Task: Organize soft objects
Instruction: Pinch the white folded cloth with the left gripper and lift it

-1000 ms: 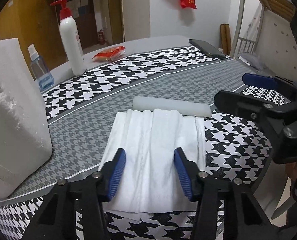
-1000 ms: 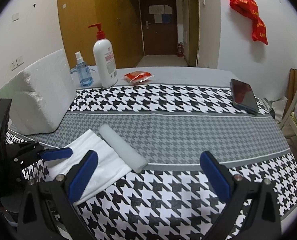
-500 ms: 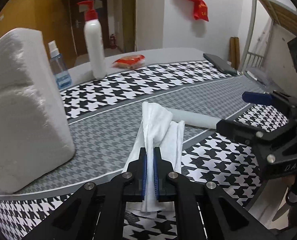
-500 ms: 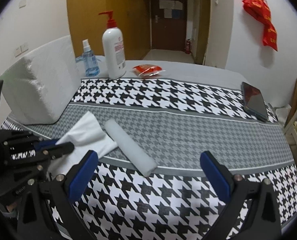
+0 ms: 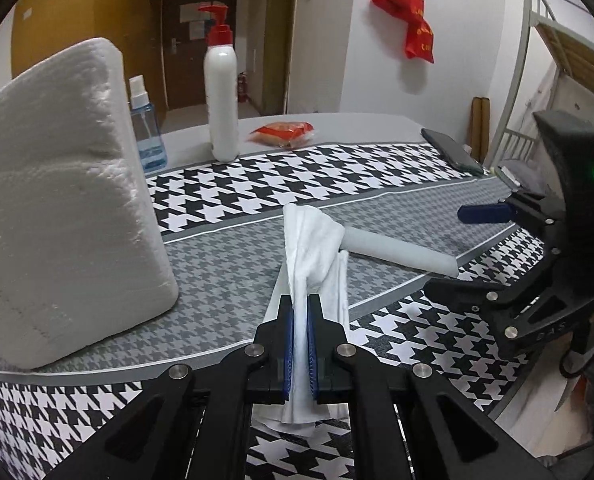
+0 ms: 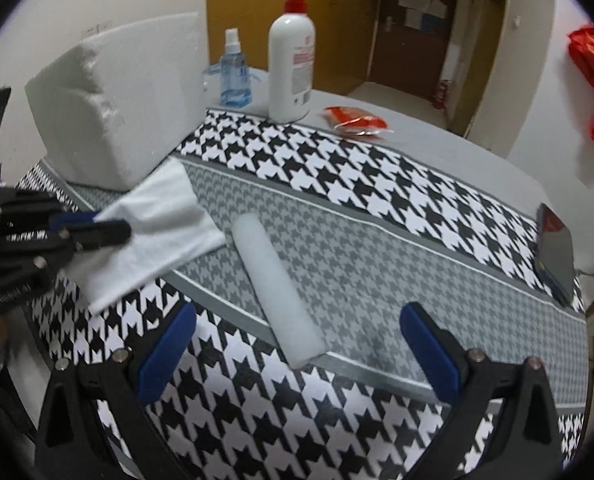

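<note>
My left gripper is shut on a white cloth, pinching its near edge so the cloth bunches and lifts off the table. In the right wrist view the cloth hangs from the left gripper at the left. A white foam roll lies on the grey band just beyond the cloth. My right gripper is open and empty, its fingers either side of the near end of the roll, above it. A big white foam block stands at the left.
A houndstooth cloth covers the table. At the back stand a white pump bottle and a blue spray bottle, with a red packet beside them. A dark phone lies at the right edge.
My left gripper closed on the flat cloth and raised it, bunching it. My right gripper moved in over the near end of the roll, still open.
</note>
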Tool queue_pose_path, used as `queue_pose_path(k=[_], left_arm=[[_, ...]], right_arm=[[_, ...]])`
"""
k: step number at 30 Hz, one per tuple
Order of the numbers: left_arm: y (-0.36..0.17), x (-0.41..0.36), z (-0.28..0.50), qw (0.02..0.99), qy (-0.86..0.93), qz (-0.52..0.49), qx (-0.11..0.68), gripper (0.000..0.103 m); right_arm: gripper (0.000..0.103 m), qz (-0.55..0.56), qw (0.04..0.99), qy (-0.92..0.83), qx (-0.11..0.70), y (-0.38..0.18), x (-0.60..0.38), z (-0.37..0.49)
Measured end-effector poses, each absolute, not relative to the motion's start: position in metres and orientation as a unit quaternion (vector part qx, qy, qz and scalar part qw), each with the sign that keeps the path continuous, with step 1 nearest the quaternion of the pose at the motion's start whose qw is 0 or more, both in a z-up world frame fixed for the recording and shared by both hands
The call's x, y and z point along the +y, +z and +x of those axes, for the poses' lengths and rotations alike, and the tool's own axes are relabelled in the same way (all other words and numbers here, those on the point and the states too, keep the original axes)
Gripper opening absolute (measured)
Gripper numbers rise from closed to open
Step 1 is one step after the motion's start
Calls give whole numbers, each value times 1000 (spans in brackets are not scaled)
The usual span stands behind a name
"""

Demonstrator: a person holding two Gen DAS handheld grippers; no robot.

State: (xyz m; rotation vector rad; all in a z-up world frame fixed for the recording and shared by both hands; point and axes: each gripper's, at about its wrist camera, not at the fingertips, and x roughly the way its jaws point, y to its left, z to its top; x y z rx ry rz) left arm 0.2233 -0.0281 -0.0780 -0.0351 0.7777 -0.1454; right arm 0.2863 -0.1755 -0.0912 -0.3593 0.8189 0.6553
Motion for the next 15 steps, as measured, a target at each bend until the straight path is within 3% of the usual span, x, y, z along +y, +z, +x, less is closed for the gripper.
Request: queue_pose_path(k=[10,15], left_arm=[[-77,-25,219,924,-66,-23,376,7],[-77,-25,219,925,-66,-25,374,7]], right_arm=[[103,-165,827,349,409,-100,-164,298],[98,-170,820,345,423,-105,-162,301]])
